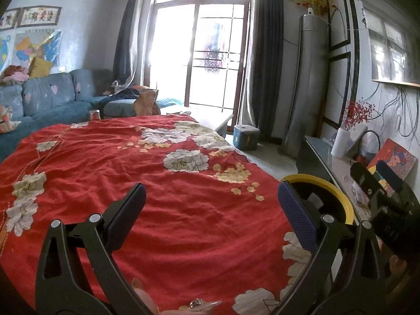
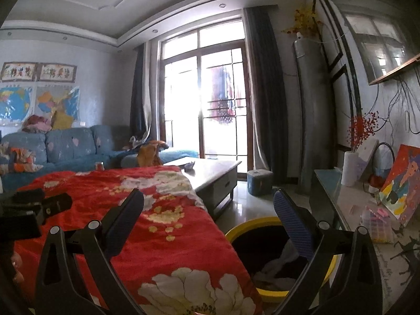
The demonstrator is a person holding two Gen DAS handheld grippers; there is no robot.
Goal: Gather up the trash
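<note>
A yellow-rimmed trash bin (image 2: 265, 249) with a dark liner stands on the floor at the right edge of the red flowered cloth (image 2: 147, 225); crumpled pale trash (image 2: 275, 265) lies inside it. The bin's rim also shows in the left wrist view (image 1: 333, 191). My left gripper (image 1: 211, 202) is open and empty above the red cloth (image 1: 157, 183). My right gripper (image 2: 208, 210) is open and empty, above the cloth's right edge with its right finger over the bin. The right gripper's body (image 1: 383, 199) shows at the right of the left wrist view.
A grey coffee table (image 2: 215, 176) stands beyond the cloth with a small folded paper (image 2: 189, 166) on it. A blue sofa (image 2: 71, 147) lies at the left, a blue stool (image 2: 260, 181) by the window, and a glass-topped TV cabinet (image 2: 349, 204) with a vase and painting on the right.
</note>
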